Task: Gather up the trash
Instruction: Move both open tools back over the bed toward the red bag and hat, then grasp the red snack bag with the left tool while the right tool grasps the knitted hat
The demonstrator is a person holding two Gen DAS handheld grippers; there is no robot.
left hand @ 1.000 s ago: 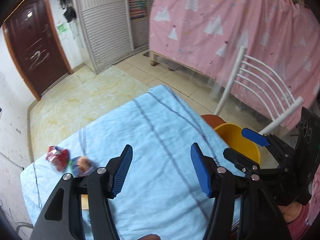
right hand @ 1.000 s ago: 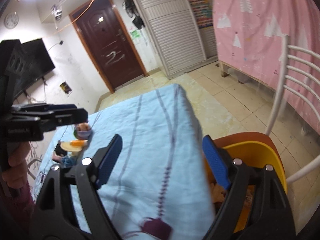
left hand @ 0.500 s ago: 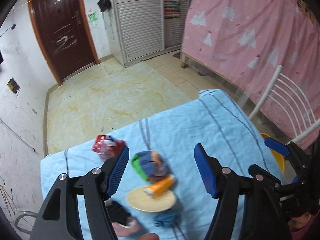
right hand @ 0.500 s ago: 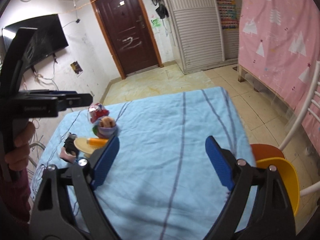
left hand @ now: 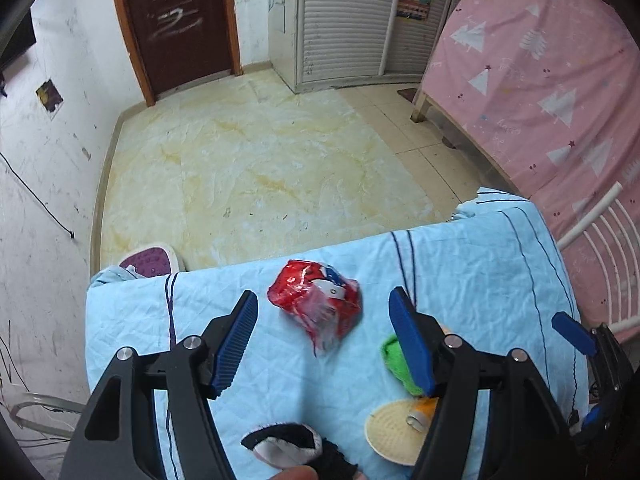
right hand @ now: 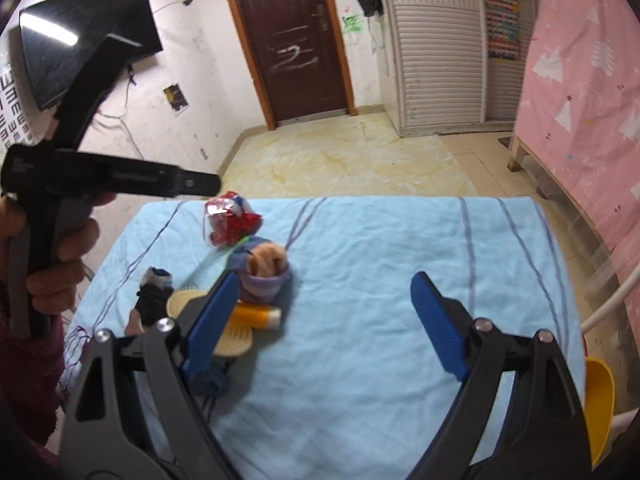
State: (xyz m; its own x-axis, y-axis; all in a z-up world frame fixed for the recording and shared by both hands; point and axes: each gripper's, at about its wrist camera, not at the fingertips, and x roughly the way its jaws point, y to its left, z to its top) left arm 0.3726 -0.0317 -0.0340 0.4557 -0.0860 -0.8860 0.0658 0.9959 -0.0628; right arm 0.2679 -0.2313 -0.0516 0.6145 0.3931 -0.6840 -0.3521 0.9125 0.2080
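Note:
A crumpled red wrapper (left hand: pixel 316 308) lies near the far edge of the blue-clothed table (left hand: pixel 480 280). My left gripper (left hand: pixel 322 294) hangs open above it, and its pads frame the wrapper without touching it. To the right lie a green scrap (left hand: pixel 394 356), a cream disc (left hand: pixel 394 432) and an orange tube (left hand: pixel 424 408). A black-and-white cloth (left hand: pixel 288 446) lies nearest me. My right gripper (right hand: pixel 324 280) is open over bare cloth, with a purple cup of scraps (right hand: pixel 264 268), the orange tube (right hand: pixel 256 316) and the red wrapper (right hand: pixel 228 222) to its left. A hand holds the left gripper (right hand: pixel 120 178) at the left.
A yellow bin (right hand: pixel 598 400) stands off the table's right end beside a white chair (left hand: pixel 600 248). A pink curtain (left hand: pixel 540 80) hangs on the right. A purple stool (left hand: pixel 150 258) sits beyond the table's far left corner, and past the far edge is tiled floor.
Both grippers have swung left across the table. The trash pile has come into view, the red wrapper now sits between my left fingers, and the yellow bin has slid to the right edge.

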